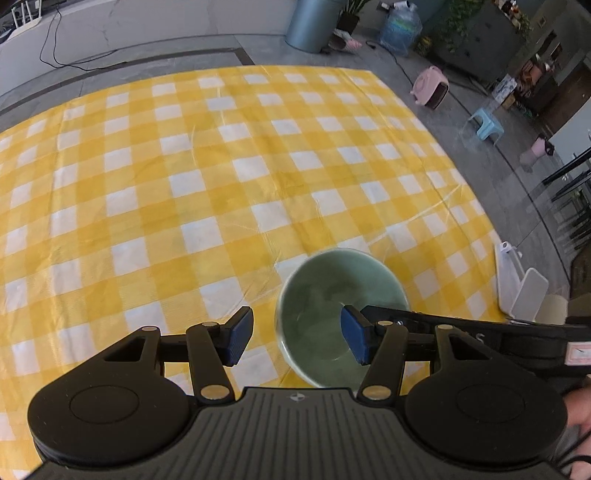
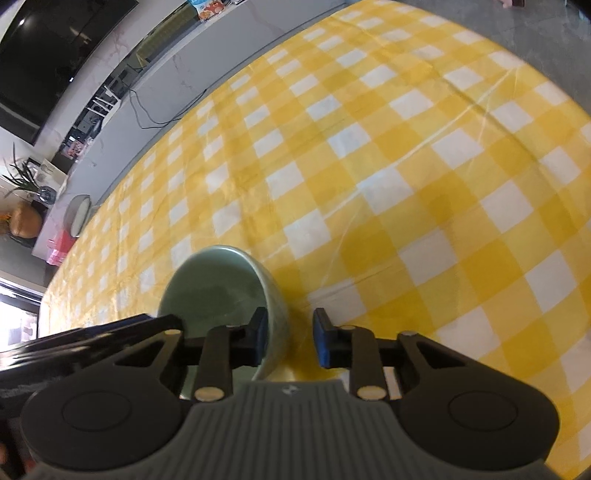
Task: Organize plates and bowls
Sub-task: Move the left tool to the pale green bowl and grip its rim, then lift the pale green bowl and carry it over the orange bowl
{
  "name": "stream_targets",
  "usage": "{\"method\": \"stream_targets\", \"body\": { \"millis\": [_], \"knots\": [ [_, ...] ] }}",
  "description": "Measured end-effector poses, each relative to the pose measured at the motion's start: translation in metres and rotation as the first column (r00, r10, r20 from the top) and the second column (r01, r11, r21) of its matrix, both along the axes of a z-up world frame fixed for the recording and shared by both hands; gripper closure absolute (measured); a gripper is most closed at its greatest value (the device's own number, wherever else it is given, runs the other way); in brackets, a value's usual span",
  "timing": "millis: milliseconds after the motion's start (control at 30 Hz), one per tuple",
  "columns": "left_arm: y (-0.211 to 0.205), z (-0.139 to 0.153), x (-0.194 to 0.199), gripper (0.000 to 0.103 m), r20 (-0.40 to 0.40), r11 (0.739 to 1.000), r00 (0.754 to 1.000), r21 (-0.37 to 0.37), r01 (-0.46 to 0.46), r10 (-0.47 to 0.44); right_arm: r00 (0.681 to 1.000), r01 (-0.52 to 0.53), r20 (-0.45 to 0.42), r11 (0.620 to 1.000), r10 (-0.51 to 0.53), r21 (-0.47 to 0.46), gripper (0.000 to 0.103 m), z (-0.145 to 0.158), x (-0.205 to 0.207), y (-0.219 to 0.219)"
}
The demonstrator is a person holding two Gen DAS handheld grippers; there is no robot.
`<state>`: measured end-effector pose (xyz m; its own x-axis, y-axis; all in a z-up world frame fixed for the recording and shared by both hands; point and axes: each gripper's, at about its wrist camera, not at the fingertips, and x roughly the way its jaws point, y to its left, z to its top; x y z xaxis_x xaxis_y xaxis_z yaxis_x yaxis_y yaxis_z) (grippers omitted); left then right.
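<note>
Yellow-and-white checked cloth [image 1: 192,177] is spread over the whole work surface, creased in places, with grey floor seen past its far edge. On it, near the front edge, a single pale green bowl [image 1: 325,291] is set upright; its glaze is smooth and glossy, its wall thick and rounded, and its inside is seen to be empty.

Beyond the cloth, a grey cylindrical bin [image 1: 314,22], a pink stool [image 1: 430,86] and a light blue stool [image 1: 485,123] are seen on the floor, and a white rack [image 1: 517,284] is placed at the cloth's right edge. Nothing is laid between the bowl and the tools.

Both tools are pointed steeply downward at the bowl. The left gripper [image 1: 297,334] is held wide apart, straddling the bowl's near-left rim, one blue pad over the inside and the other outside, with no contact seen. The right gripper [image 2: 290,338] is narrowed about the bowl's right wall, one pad inside against the wall, the other outside and clear of it.
</note>
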<state>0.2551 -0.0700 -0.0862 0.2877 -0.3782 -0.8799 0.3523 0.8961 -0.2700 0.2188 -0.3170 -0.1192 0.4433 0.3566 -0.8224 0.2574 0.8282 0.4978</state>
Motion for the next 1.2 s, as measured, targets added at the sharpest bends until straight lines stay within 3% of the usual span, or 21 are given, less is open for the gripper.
{"method": "stream_targets", "body": {
  "millis": [100,500,800,1200],
  "knots": [
    [-0.004,-0.007,0.006,0.041,-0.031,1.000,0.999,0.008,0.016,-0.016,1.000,-0.012,0.010,1.000,0.012,-0.003,0.087,0.000,0.000,0.002],
    [-0.010,-0.029,0.016,0.089,-0.116,0.997,0.993,0.070,0.021,-0.012,0.999,-0.032,0.007,0.999,0.032,-0.015,0.089,0.000,0.003,0.005],
    [-0.010,-0.026,0.017,0.093,-0.106,0.998,0.994,0.063,-0.007,0.013,0.999,-0.036,0.002,0.999,0.036,-0.032,0.090,-0.003,0.005,0.009],
    [-0.019,0.000,0.019,0.094,-0.014,0.998,1.000,0.054,-0.017,0.018,0.999,0.023,0.038,0.999,-0.024,0.033,0.092,0.003,0.001,-0.004]
  ]
}}
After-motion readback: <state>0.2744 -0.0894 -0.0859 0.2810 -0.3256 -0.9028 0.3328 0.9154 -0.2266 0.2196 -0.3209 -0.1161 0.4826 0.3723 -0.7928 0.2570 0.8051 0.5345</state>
